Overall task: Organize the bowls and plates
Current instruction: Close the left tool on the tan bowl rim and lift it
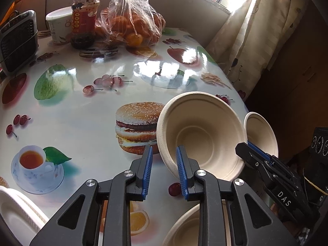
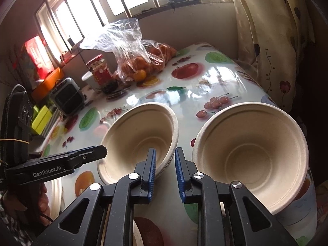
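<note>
Left wrist view first: the left gripper (image 1: pixel 164 171) has its fingers spread apart, and the near rim of a tan paper bowl (image 1: pixel 202 135) sits about between them, not squeezed. The right gripper (image 1: pixel 253 150) comes in at the other side of that same bowl. Its fingers are apart too, with the bowl's edge in the gap, as the right wrist view shows. So both grippers are let go; neither one is pinching yet.

A second bowl (image 2: pixel 252 160) sits just beside the first on the fruit-picture worktop (image 1: pixel 78 127). A third bowl (image 1: pixel 184 227) peeks out under the left gripper. White plates (image 1: pixel 12 211) look piled at the left edge already.

I think the plates are mostly done, but the bowls are not. All three are still apart and need to go one inside the other.
</note>
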